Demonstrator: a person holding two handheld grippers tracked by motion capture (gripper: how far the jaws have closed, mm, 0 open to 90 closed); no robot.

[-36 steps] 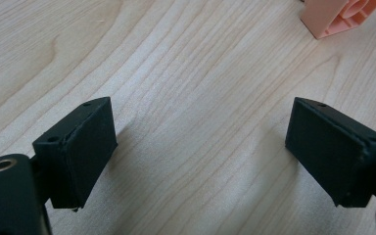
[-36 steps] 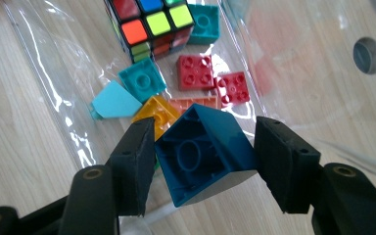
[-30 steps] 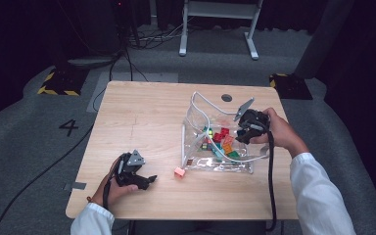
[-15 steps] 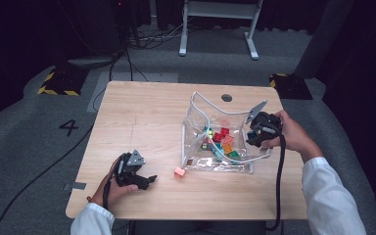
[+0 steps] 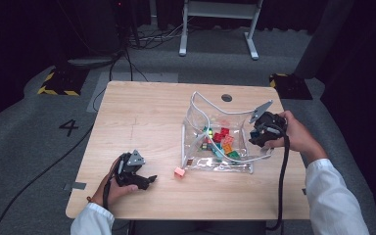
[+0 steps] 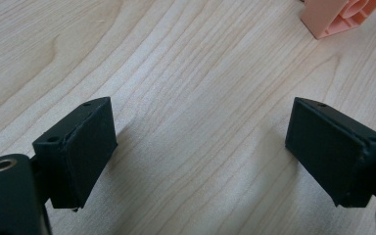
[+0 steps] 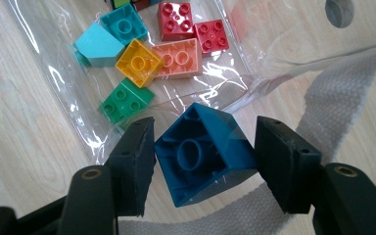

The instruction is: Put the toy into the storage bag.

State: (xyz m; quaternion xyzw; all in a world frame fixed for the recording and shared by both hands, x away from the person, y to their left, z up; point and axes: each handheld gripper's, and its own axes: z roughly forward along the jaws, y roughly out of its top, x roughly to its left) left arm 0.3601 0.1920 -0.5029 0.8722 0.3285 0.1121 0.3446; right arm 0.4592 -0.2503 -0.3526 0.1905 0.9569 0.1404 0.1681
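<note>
My right gripper (image 7: pixel 203 164) is shut on a dark blue brick (image 7: pixel 203 152), held with its hollow underside facing the camera, above the near edge of a clear plastic bag (image 7: pixel 215 83). In the high view that gripper (image 5: pixel 255 134) hovers at the bag's (image 5: pixel 198 110) right side. Several coloured bricks (image 5: pixel 220 139) lie inside the bag: red, salmon, yellow, green and teal. My left gripper (image 5: pixel 149 180) rests on the table near the front left, open with nothing between its jaws (image 6: pixel 200 147). A salmon brick (image 5: pixel 178 172) lies loose on the wood just beyond it (image 6: pixel 338 17).
The bag has a white webbing strap (image 7: pixel 333 93) that runs under my right gripper. A round cable hole (image 5: pixel 226 98) sits in the wooden table (image 5: pixel 142 112) behind the bag. The left half of the table is bare wood.
My right hand has drifted to the right, from above the bag's contents to its right edge, with the blue brick still held. The left hand has stayed put.
</note>
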